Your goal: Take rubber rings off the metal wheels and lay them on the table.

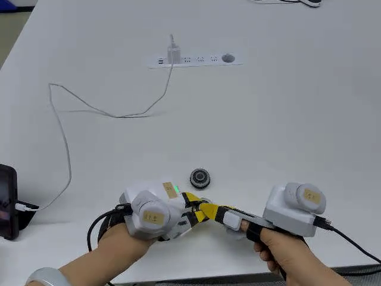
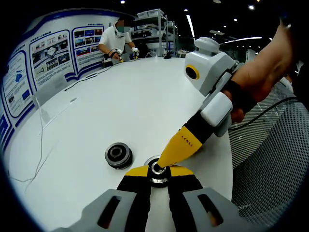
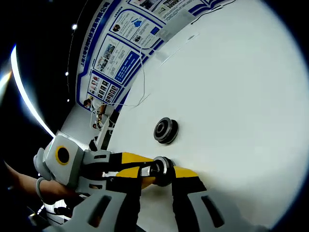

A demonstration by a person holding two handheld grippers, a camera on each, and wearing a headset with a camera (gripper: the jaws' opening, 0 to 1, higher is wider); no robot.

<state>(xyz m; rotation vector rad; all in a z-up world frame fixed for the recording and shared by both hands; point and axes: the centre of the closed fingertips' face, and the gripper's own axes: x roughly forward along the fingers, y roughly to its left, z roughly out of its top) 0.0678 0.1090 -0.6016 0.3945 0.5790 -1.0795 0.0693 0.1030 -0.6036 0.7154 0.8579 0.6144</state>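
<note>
A small metal wheel (image 2: 157,173) with a black rubber ring is held just above the white table (image 1: 286,119) near its front edge. My left gripper (image 2: 158,170) is shut on it, one yellow fingertip on each side. From the opposite side my right gripper (image 3: 161,173) is also shut on this wheel (image 3: 161,169). In the head view both grippers' yellow jaws meet at the wheel, the left gripper (image 1: 195,204) coming from the left and the right gripper (image 1: 207,210) from the right. A second wheel (image 1: 200,177) with its black ring lies flat on the table just beyond them.
A white power strip (image 1: 193,59) with a plug lies further back, and its thin cable (image 1: 62,137) loops left to a dark phone (image 1: 7,202) at the table's left edge. A mesh chair (image 2: 270,159) stands off the table's edge, and a person (image 2: 116,41) works at the far end.
</note>
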